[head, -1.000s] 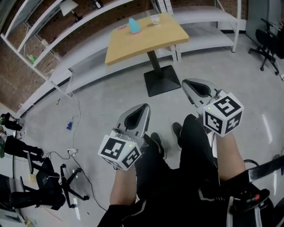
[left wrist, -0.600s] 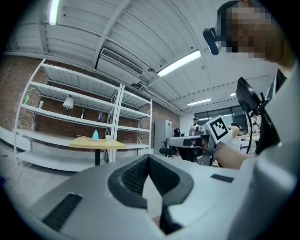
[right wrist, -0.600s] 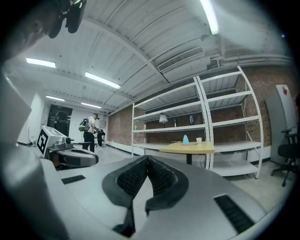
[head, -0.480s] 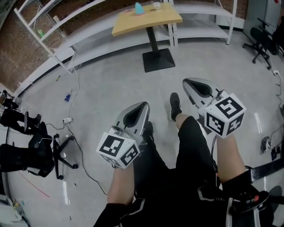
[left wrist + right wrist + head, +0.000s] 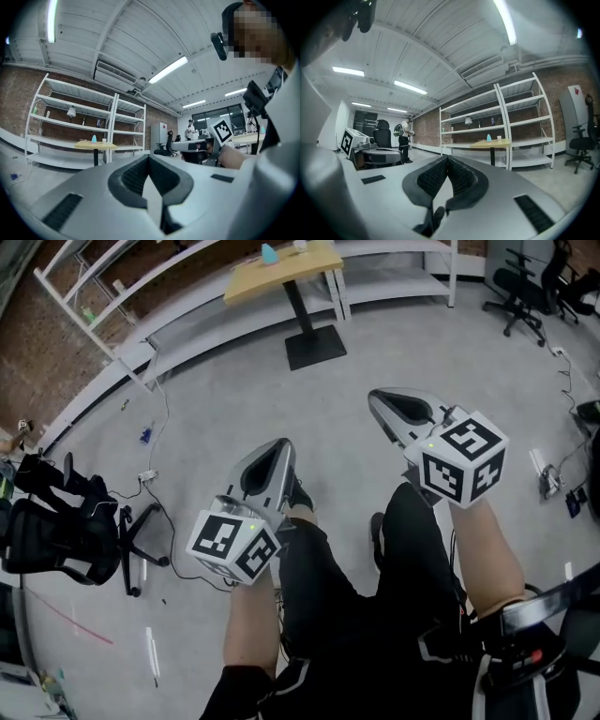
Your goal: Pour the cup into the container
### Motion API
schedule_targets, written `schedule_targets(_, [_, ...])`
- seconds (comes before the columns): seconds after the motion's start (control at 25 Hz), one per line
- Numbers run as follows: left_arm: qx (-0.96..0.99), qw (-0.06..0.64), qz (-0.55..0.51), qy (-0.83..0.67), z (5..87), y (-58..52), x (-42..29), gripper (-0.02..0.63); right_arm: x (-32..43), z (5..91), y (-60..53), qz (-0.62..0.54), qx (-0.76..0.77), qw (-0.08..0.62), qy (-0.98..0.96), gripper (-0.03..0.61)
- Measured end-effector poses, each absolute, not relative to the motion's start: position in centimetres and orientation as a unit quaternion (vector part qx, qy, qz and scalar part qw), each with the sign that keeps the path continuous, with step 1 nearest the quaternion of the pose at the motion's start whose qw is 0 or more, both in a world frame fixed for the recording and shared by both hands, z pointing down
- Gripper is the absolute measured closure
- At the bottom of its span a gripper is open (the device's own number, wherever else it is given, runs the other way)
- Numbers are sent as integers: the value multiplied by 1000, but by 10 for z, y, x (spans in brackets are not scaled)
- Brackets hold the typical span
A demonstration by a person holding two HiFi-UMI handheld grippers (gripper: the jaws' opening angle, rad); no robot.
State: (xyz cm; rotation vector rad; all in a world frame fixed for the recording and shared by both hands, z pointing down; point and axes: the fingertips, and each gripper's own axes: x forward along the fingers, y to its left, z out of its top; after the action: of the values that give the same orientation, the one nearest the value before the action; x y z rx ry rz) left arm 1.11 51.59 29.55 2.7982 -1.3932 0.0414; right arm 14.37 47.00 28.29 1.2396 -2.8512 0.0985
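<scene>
A wooden table (image 5: 281,265) stands far off at the top of the head view. On it are a small blue object (image 5: 269,252) and a white cup (image 5: 300,244). My left gripper (image 5: 279,444) and right gripper (image 5: 377,397) hang over the floor, well short of the table. Both are shut with nothing between the jaws. The left gripper view shows the table (image 5: 96,146), the blue object (image 5: 93,138) and the cup (image 5: 103,139) in the distance past the shut left gripper (image 5: 149,157). The right gripper view shows the table (image 5: 492,144) beyond the shut right gripper (image 5: 447,158).
White shelving (image 5: 187,310) runs behind the table. A black office chair (image 5: 66,531) and cables (image 5: 155,479) lie on the floor at the left. Another chair (image 5: 516,282) is at the top right. A person with a backpack (image 5: 403,136) stands far off.
In the head view the table has slid upward and become smaller. The black chair at the left has come further into view. Both grippers stay shut and empty.
</scene>
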Motion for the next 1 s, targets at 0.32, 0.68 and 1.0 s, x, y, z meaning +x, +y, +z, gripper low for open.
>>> schedule_targets(0.32, [902,-3,33,-430,293,645,44,621,172,281,610,35,409,21,-912,577])
schedule_targets(0.68, [908,17,26,-418,302,782,63,621,197,282,747,39,425,22,-904,577])
schedule_targets(1.0, [911,15,24,-411,299,852,67,621,207,276,822,38,431,14,-901,577])
